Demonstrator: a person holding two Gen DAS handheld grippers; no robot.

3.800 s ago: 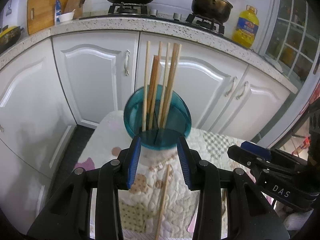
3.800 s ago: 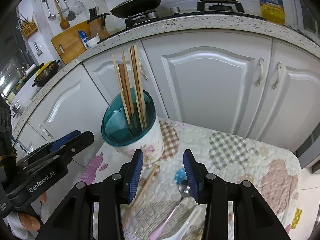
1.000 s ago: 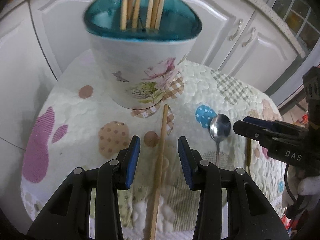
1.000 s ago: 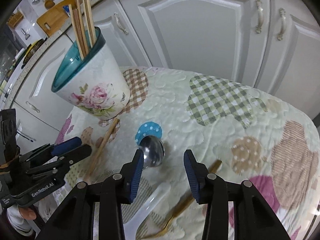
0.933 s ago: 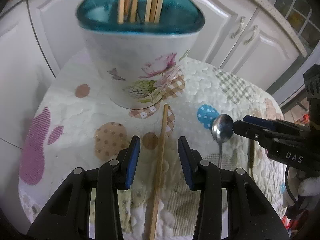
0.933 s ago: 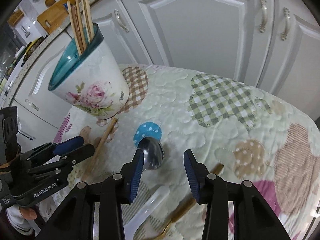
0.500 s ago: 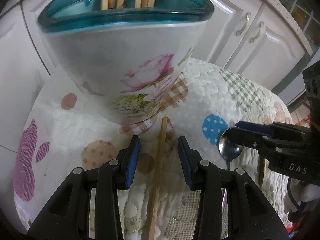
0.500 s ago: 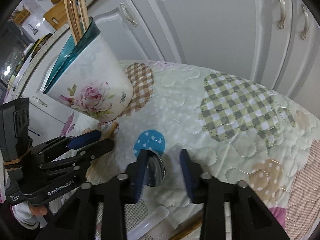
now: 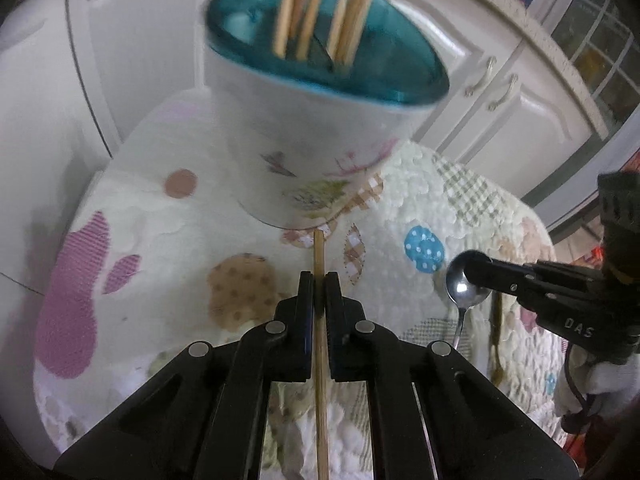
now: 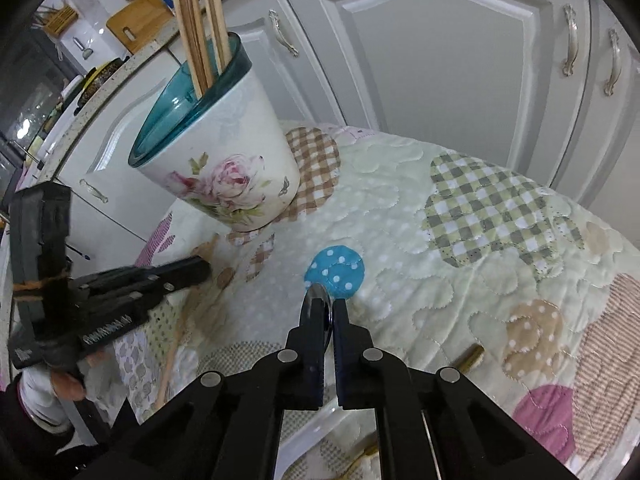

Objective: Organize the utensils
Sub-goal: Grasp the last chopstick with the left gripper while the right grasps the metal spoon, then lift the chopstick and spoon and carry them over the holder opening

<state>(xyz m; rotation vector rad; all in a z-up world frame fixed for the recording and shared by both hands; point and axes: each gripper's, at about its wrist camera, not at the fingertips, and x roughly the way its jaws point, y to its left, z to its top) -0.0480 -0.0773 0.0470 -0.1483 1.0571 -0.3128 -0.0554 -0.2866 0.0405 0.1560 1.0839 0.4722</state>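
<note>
A floral white utensil holder (image 9: 320, 136) with a teal inside holds several wooden chopsticks (image 9: 320, 8); it also shows in the right wrist view (image 10: 224, 160). My left gripper (image 9: 319, 280) is shut on a loose wooden chopstick (image 9: 319, 248) that lies on the quilted cloth and points at the holder's base. My right gripper (image 10: 323, 305) is shut on the bowl of a metal spoon (image 10: 318, 294); the left wrist view shows the spoon (image 9: 464, 286) under the right gripper's tips.
A quilted patchwork cloth (image 10: 480, 240) covers the small table. A gold-coloured utensil handle (image 10: 468, 358) and a white utensil (image 10: 320, 432) lie near the front edge. White cabinet doors (image 10: 440, 60) stand close behind the table.
Both grippers have closed: the left on the loose chopstick, the right on the spoon's bowl. Half a second ago both were open, straddling these items.
</note>
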